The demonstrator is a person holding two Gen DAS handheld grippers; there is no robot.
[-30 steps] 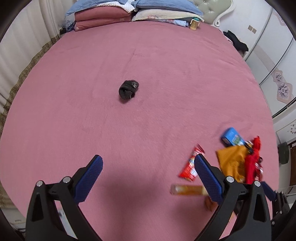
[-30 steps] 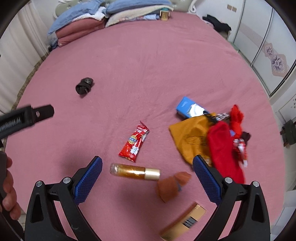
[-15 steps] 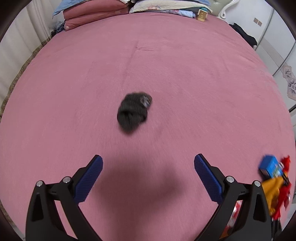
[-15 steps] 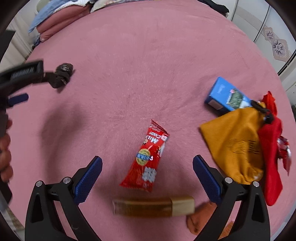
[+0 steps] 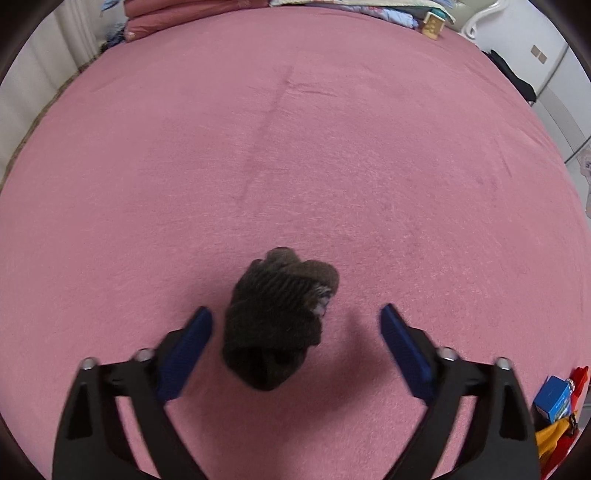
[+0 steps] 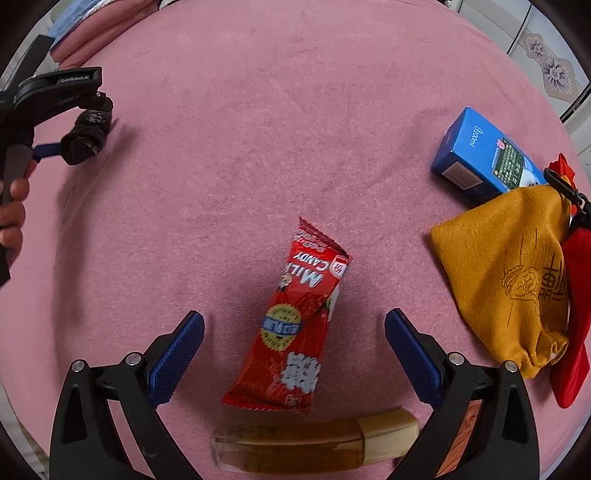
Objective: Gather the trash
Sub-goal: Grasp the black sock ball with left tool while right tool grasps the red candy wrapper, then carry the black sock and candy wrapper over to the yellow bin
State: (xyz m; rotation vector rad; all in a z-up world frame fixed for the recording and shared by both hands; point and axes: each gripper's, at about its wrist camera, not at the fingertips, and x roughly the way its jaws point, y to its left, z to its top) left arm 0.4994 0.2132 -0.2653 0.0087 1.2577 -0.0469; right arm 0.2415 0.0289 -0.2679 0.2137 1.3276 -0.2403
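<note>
Both grippers are pointing down at a big pink bedspread [image 5: 295, 147] right now. The left gripper [image 5: 295, 328] sits right over a balled-up dark sock [image 5: 277, 321], which lies between its blue pads; the jaws have just been closing in, but there's a gap on each side, wider on the right, so the pads aren't pressing on it. From the right wrist view you can see the same sock [image 6: 86, 136] far off at the left with the left gripper [image 6: 66, 122] around it and a hand [image 6: 13, 218] holding the handle. The right gripper [image 6: 293, 332] is spread wide with a red milk candy wrapper [image 6: 291, 332] lying between its fingers, tilted, not touched by either pad. Just below the wrapper, near the bottom edge, lies a blurry amber bottle with a gold cap [image 6: 314, 443]. Off to the right there's a blue carton [image 6: 484, 155], and just beside it a mustard-yellow cloth pouch [image 6: 498, 280] with a red pouch [image 6: 576, 314] against its right side. Folded bedding [image 5: 184, 14] is stacked at the far end of the bed.
</note>
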